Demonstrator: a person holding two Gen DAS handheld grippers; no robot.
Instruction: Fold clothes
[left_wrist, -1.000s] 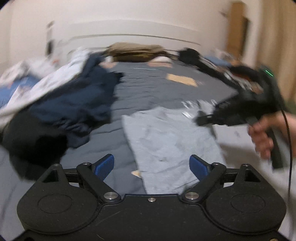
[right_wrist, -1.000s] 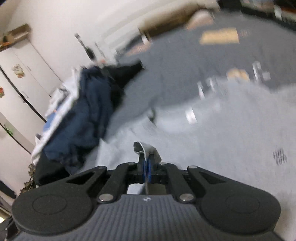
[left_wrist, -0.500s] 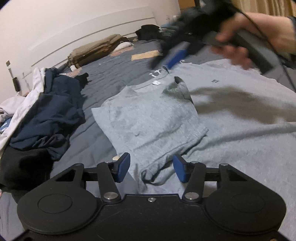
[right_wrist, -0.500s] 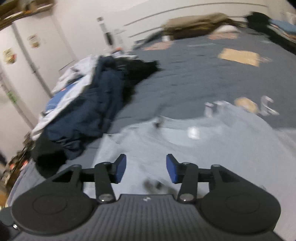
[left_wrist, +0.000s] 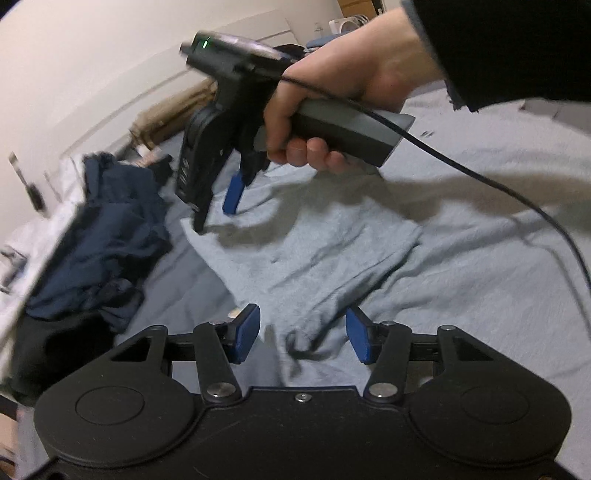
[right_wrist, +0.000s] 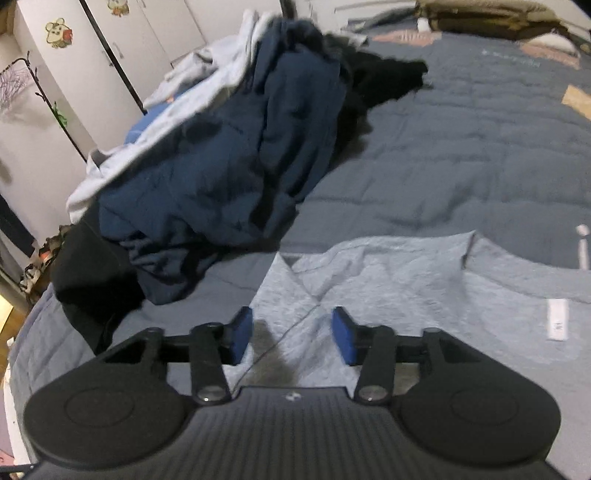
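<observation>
Grey t-shirt (left_wrist: 332, 251) is spread on the bed (right_wrist: 461, 155), sleeve folded in; left gripper (left_wrist: 303, 334) sits half open with a bunched bit of shirt between the pads, not pinched; right gripper (right_wrist: 291, 334) has just been closing, nothing gripped, over the shirt's corner; pile of dark clothes (right_wrist: 229, 173) beside.

the pile of dark clothes (left_wrist: 99, 243) at the left of the left wrist view is smeared by motion, and the pale fabric beside it runs off the left edge. the person's sleeve (left_wrist: 517, 48) is cut off by the upper right corner. in the right wrist view the print on the white label (right_wrist: 557, 319) at the right is too small to read, and the grey t-shirt (right_wrist: 406, 280) continues past the right edge.
</observation>
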